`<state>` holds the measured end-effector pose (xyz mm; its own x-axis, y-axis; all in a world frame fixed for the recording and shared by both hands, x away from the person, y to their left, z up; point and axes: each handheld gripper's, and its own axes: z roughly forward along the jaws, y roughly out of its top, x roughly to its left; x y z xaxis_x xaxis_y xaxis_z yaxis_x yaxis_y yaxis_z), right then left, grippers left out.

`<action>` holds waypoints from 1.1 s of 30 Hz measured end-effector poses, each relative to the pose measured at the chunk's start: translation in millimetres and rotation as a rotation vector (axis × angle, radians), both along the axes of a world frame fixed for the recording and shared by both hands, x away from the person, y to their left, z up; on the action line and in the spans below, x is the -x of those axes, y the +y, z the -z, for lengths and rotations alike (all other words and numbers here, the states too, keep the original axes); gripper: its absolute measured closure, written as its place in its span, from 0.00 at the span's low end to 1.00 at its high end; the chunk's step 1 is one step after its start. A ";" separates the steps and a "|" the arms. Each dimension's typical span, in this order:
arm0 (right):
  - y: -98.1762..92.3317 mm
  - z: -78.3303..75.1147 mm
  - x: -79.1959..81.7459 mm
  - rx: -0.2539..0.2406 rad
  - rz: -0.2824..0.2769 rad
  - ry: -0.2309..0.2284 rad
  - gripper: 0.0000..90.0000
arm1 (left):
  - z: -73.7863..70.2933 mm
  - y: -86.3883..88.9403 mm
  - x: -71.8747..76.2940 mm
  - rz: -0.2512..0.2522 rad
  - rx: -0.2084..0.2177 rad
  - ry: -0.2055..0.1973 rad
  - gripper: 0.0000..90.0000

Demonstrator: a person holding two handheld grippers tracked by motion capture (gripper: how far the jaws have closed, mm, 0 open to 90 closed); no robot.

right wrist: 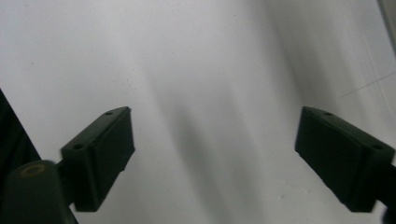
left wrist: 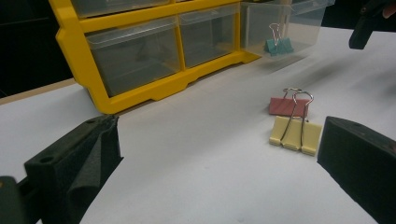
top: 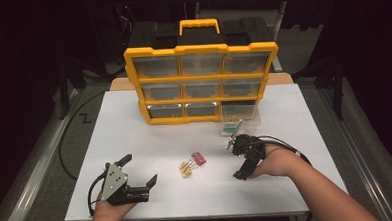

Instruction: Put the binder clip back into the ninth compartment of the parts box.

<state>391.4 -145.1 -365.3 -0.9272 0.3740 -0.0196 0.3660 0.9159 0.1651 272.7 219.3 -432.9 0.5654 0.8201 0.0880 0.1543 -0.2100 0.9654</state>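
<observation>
a white counter (top: 134,123) was seen from above, with a yellow drawer cabinet (top: 202,82) standing at its far edge, toward twelve o'clock. three rows of three clear drawers were held in the cabinet's frame. the lower right drawer (top: 240,119) had been drawn out onto the counter, and a teal binder clip (left wrist: 278,45) was seen inside it in the left tool view.

near the middle of the counter two binder clips lay side by side, touching or nearly so: a yellow binder clip (top: 186,168) and, at its two o'clock, a red binder clip (top: 199,158). in the left tool view the yellow binder clip (left wrist: 295,135) lay nearer the camera and the red binder clip (left wrist: 288,106) just behind it, both with their wire handles folded flat.

the left tool (top: 138,169) was held low at about seven o'clock of the clips, resting on or just above the counter, with its jaws spread wide and nothing between them. its right jaw was seen just beside the yellow clip, apart from it.

the right tool (top: 236,159) was held at about three o'clock of the clips, between them and the drawn-out drawer, pointed down at the counter. its jaws were seen standing wide apart over bare white counter in the right tool view, with nothing gripped.
</observation>
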 end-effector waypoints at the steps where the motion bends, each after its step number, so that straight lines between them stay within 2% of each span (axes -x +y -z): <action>1: 1.3 2.8 0.5 0.004 0.004 0.000 0.09 | 0.0 0.0 -0.1 0.000 0.000 0.000 0.00; 5: 5.6 10.7 2.3 0.017 -0.008 -0.001 0.01 | -0.1 -0.1 -0.1 0.001 0.000 -0.001 0.00; 11: 14.5 21.2 5.8 0.028 -0.033 0.000 0.01 | 0.1 -0.5 -0.1 0.003 -0.002 0.000 0.00; 33: 55.1 24.1 1.5 -0.045 -0.077 -0.017 0.20 | 0.5 -0.6 0.1 0.013 0.001 0.003 0.00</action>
